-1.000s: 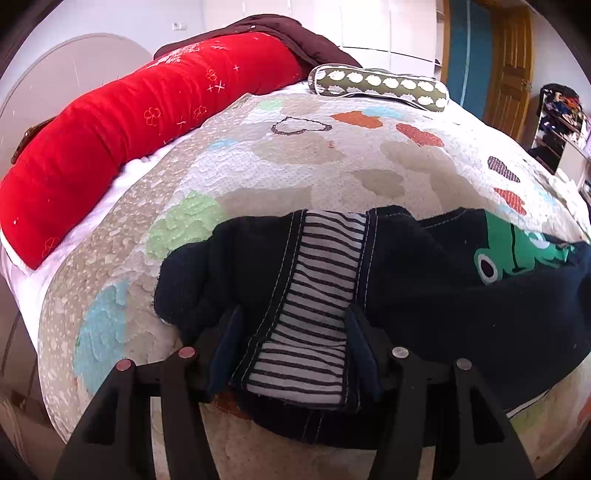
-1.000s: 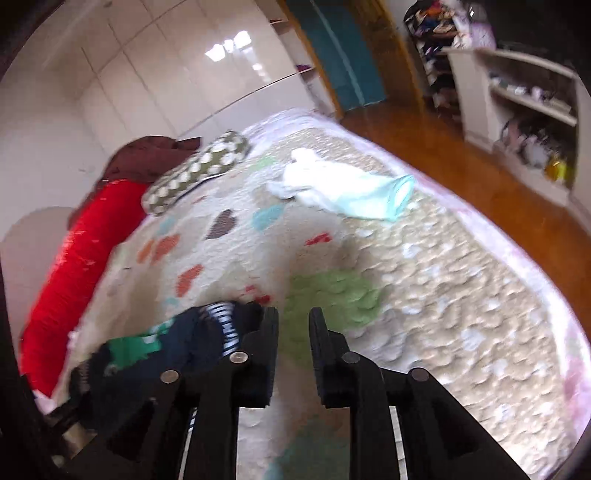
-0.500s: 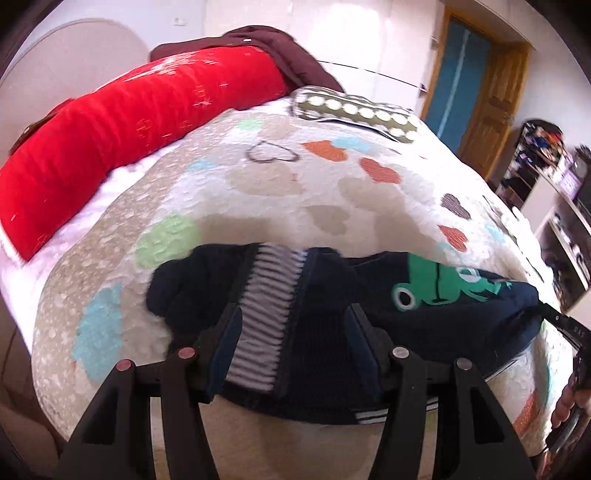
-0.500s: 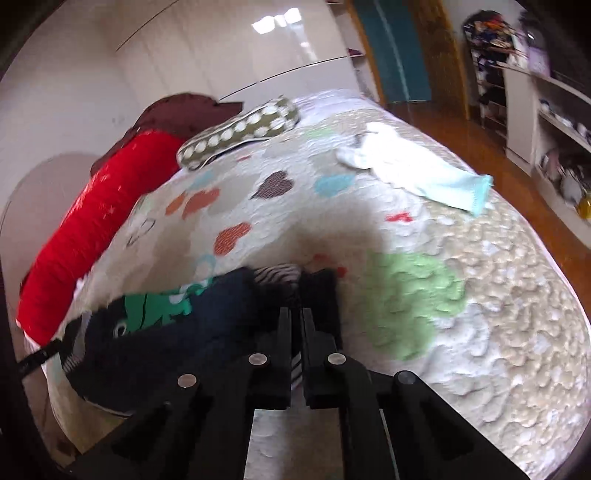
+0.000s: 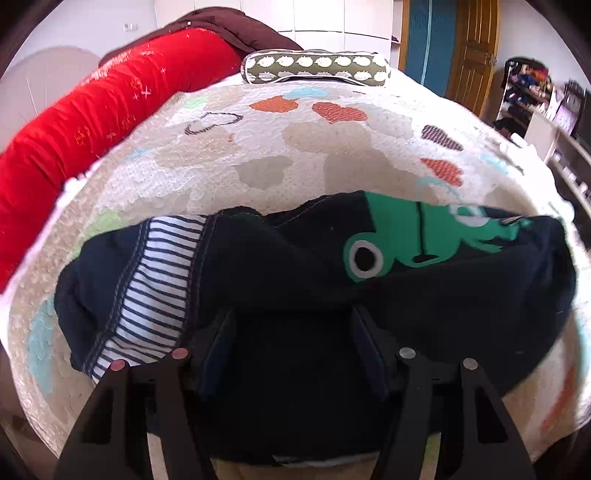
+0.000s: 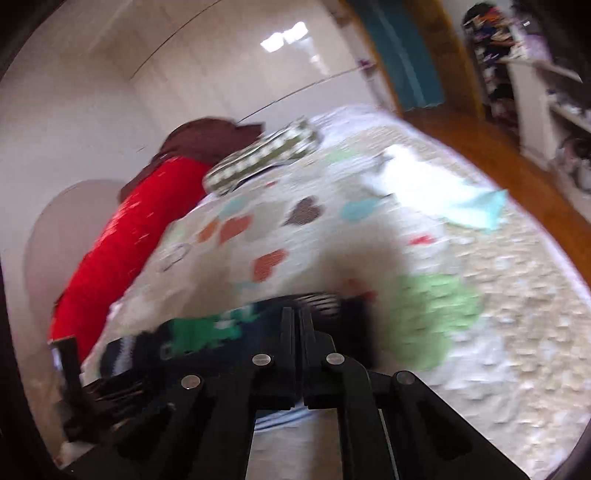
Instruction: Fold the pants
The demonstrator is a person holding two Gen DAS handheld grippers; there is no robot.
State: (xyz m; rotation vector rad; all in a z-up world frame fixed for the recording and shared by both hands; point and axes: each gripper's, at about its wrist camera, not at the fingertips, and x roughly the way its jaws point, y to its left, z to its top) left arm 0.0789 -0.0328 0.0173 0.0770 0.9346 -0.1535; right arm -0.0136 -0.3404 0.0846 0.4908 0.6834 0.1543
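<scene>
Navy pants (image 5: 406, 295) with a striped panel and a green frog print lie crosswise on the heart-patterned quilt (image 5: 295, 147). My left gripper (image 5: 293, 332) points down over their near edge. Its jaws are opening, and plain navy cloth lies loosely between the fingers (image 5: 221, 343), with the striped panel off to their left. In the blurred right wrist view, my right gripper (image 6: 297, 314) is shut, its tips pinching the end of the pants (image 6: 199, 332) beside a striped cuff. Further left along the pants stands a black shape (image 6: 70, 369), apparently the left gripper.
A long red bolster (image 5: 92, 118) runs along the bed's left side, with a brown garment (image 5: 229, 26) and a dotted green pillow (image 5: 314, 66) at the head. A white and pale blue garment (image 6: 436, 184) lies on the quilt's far right. Wooden floor (image 6: 480, 140) and shelves (image 6: 546, 92) lie beyond.
The left gripper slid right along the pants, from the striped panel to the plain navy part, and its fingers spread a little. The right gripper closed on the pants' end and rose slightly.
</scene>
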